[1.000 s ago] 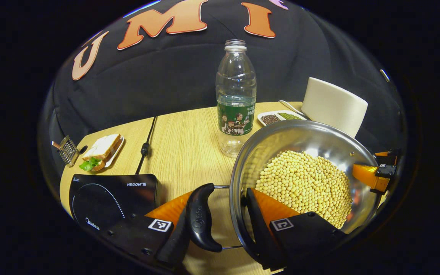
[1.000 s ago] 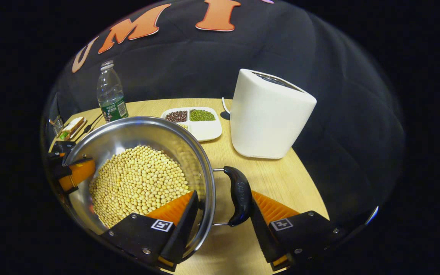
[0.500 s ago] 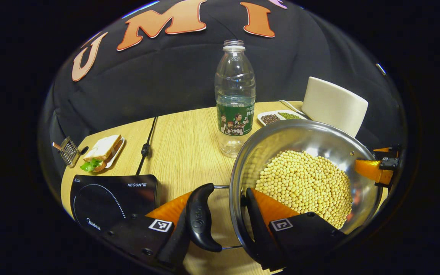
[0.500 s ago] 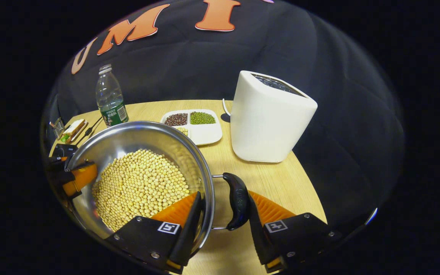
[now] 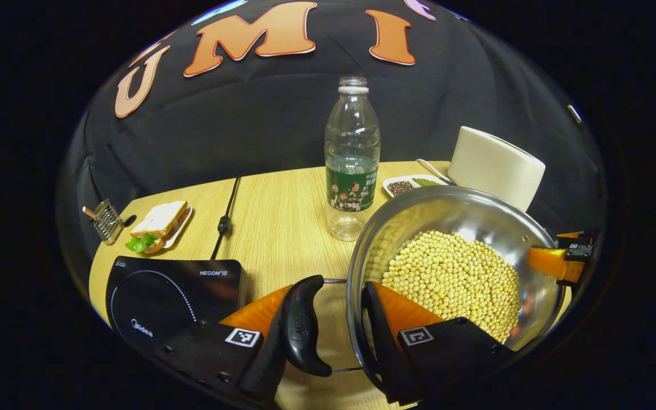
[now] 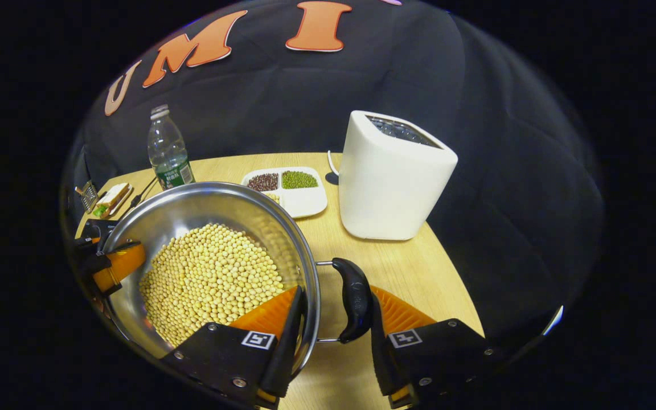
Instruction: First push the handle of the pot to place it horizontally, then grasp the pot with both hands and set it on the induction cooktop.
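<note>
Both your grippers straddle the pot's side handles, one finger inside the rim, one outside the black grip. Left gripper [image 5: 333, 336]: outer finger touches the black plastic handle [image 5: 300, 333], inner finger lies against the inside wall; it looks clamped on handle and rim together, though I can't confirm pad pressure. Right gripper [image 6: 333, 336]: same arrangement on the other black handle [image 6: 352, 299].

The round stainless steel pot full of yellow soybeans [image 5: 453, 273] sits between your two grippers, right of the black glass induction cooktop [image 5: 168, 290]. I can't tell whether its base is off the wooden table [image 5: 271, 216].

Risks:
- Uneven lift tilts the pot and the beans slide or spill.
- Handles hang on thin wire loops; a loose pinch lets them pivot and the pot sags.
- The clear plastic bottle with green label [image 5: 353, 159] stands just beyond the rim; swinging far could clip it.
- The cooktop is near-left; drop early and the base lands on its edge.

Versus a second ago: bottle, white rounded appliance [image 6: 393, 176] and table sit lower in both views, so you've likely begun raising or tipping back. Grips unchanged.
</note>
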`<state>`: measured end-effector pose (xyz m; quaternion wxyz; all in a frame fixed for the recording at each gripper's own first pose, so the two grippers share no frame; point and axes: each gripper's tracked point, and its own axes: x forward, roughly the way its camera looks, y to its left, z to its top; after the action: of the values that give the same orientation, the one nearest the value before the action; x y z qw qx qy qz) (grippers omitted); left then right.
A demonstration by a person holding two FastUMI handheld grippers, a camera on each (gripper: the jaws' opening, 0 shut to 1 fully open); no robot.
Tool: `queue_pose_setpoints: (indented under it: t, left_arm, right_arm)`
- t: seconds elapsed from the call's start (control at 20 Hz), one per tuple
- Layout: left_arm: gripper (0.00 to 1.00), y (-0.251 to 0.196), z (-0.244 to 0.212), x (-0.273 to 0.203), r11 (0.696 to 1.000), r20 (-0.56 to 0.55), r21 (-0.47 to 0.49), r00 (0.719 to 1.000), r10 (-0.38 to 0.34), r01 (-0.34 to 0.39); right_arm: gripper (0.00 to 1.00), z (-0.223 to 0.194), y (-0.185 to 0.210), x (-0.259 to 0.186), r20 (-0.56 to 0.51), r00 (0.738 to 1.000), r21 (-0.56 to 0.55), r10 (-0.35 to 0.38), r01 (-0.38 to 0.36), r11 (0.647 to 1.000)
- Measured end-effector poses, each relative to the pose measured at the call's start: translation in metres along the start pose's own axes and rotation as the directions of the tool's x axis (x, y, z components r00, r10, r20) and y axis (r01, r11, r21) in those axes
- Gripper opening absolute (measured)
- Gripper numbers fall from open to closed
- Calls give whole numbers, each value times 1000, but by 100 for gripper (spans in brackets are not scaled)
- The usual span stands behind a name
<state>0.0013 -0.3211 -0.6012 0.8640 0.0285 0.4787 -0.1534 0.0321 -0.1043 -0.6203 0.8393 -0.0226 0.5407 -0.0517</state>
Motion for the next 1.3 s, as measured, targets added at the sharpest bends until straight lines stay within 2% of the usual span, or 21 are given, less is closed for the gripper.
queue_pose_setpoints:
  t: [0.2,0.25,0.3,0.45,0.5,0.65,0.7,0.8,0.85,0.9,1.25,1.3]
  left_arm:
    - [74,2,19,-24,1000,36,10,999,0,-1]
    - [74,5,22,-30,1000,40,11,999,-2,1]
    - [74,8,26,-35,1000,51,10,999,-2,2]
    - [72,24,32,-55,1000,60,-5,998,5,-5]
    - [74,31,35,-62,1000,65,-13,998,10,-9]
    - [75,61,38,-85,999,79,-28,996,27,-25]
    - [71,71,41,-93,999,89,-34,995,36,-33]
    - [74,95,44,-106,998,103,-46,993,58,-53]
    - [74,107,45,-114,997,104,-50,992,67,-62]
    - [74,118,45,-121,996,106,-55,991,78,-72]
    - [74,194,41,-163,984,119,-94,979,164,-153]
    - [77,204,40,-168,981,122,-104,977,177,-165]
  right_arm:
    - [58,-7,4,5,22,1000,13,2,-3,1000]
    - [53,-7,4,5,31,1000,13,2,-3,1000]
    - [58,-7,4,5,37,999,12,2,-2,1000]
    - [58,-6,5,4,54,998,-11,12,-11,1000]
    - [58,-4,5,4,59,998,-16,17,-16,1000]
    - [58,-2,4,5,80,996,-28,35,-33,999]
    - [58,0,4,6,93,995,-38,44,-40,998]
    - [58,-3,4,10,106,992,-59,62,-56,997]
    - [53,-3,3,10,108,991,-63,73,-67,996]
    - [58,-2,4,13,109,990,-70,87,-80,994]
    - [58,6,1,25,134,976,-110,170,-156,982]
    - [58,10,-1,27,139,973,-112,183,-168,979]
